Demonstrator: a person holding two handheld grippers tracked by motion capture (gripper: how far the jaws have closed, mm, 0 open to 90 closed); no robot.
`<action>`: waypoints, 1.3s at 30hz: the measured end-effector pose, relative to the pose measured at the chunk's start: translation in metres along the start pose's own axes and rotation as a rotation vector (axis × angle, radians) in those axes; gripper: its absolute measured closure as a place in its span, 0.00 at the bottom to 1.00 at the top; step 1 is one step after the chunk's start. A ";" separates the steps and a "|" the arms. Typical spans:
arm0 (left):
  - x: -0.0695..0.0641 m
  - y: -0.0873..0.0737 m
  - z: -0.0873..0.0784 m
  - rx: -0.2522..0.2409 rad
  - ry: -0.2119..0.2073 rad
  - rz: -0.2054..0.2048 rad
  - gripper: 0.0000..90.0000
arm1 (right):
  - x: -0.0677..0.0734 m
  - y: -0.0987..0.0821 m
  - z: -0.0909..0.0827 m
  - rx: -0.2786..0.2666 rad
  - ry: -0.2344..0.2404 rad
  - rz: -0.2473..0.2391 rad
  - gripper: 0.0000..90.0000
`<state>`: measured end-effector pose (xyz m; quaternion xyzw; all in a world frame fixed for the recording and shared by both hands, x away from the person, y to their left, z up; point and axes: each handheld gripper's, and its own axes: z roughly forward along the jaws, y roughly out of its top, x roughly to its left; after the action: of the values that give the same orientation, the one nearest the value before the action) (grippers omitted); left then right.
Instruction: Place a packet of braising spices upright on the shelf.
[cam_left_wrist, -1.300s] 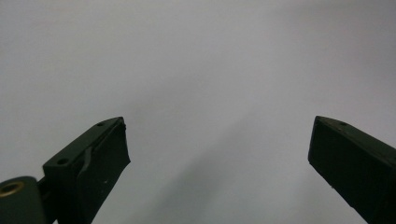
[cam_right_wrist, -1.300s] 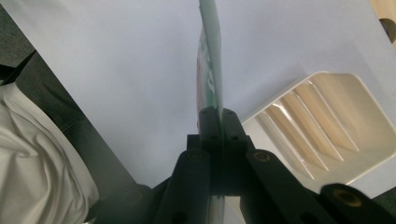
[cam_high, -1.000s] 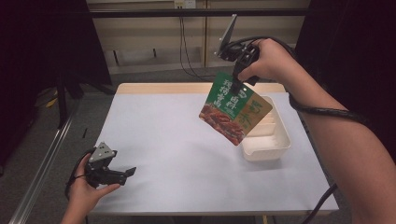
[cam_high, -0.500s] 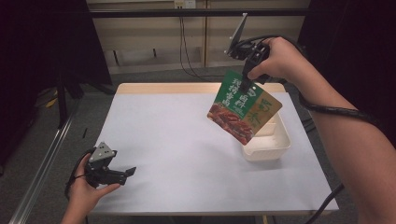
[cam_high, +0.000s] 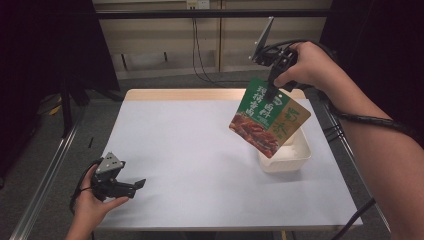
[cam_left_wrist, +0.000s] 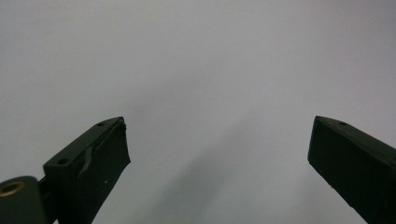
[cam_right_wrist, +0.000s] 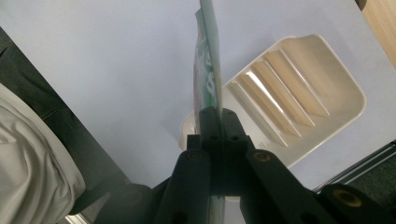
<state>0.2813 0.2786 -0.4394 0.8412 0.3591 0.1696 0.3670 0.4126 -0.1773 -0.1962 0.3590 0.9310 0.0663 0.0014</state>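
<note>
Right gripper (cam_high: 270, 90) clamped on green food pouch (cam_high: 269, 117), hanging tilted above white ribbed tray (cam_high: 290, 155) on table (cam_high: 200, 150). Left gripper (cam_high: 131, 186) spread wide, well apart, near front edge.

The left gripper (cam_high: 131, 186) rests low at the table's (cam_high: 190, 150) near-left corner, jaws wide apart. The right gripper (cam_high: 270, 94) hangs raised above the far-right side, jaws clamped together.

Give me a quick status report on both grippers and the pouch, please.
Right gripper shut on green food pouch, held above white tray. Left gripper open, idle at table's near-left corner. Nothing between pouch and tray.
</note>
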 end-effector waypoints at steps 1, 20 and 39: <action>0.000 0.000 0.000 0.000 0.000 -0.001 0.06 | 0.000 -0.001 0.000 0.005 0.001 0.000 1.00; -0.002 0.000 0.001 -0.005 0.003 -0.006 0.06 | -0.014 -0.022 0.001 0.007 0.001 0.027 1.00; -0.003 0.001 0.001 -0.005 0.005 -0.002 0.06 | -0.026 -0.046 0.007 0.028 -0.007 0.039 1.00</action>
<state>0.2803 0.2755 -0.4397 0.8395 0.3604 0.1725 0.3683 0.4020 -0.2276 -0.2096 0.3775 0.9246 0.0519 -0.0017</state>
